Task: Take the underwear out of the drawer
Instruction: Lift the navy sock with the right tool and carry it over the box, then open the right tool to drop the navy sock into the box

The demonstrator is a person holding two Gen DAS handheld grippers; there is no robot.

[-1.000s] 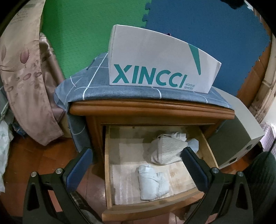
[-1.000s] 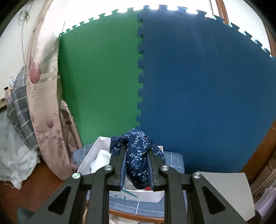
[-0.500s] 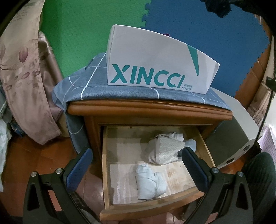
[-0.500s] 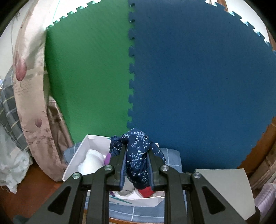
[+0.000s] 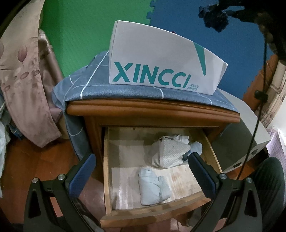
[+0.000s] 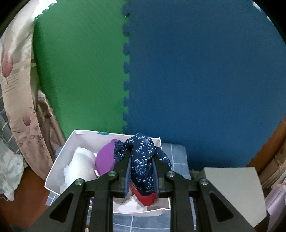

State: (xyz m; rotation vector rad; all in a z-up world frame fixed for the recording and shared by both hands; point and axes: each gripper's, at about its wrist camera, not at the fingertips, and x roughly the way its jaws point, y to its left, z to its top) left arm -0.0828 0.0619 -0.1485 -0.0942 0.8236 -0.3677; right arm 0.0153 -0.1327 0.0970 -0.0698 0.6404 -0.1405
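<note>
The wooden drawer (image 5: 107,171) of the nightstand is pulled open. In it lie a pale blue rolled underwear (image 5: 153,185) at the front and a white patterned bundle (image 5: 171,151) behind it. My left gripper (image 5: 141,171) is open and empty above the drawer front. My right gripper (image 6: 142,157) is shut on navy floral underwear (image 6: 143,160) and holds it over the white shoe box (image 6: 59,160), which holds white, purple and red garments. The navy underwear also shows in the left wrist view (image 5: 214,16), high above the box (image 5: 160,60).
The box stands on a grey checked cloth (image 5: 85,89) over the nightstand top. Green and blue foam mats (image 6: 160,71) cover the wall behind. A floral curtain (image 5: 21,71) hangs at the left. A grey-white unit (image 5: 246,142) stands to the right of the nightstand.
My right gripper has carried the navy underwear forward and down over the shoe box. My left gripper has stayed open above the drawer with only a slight shift.
</note>
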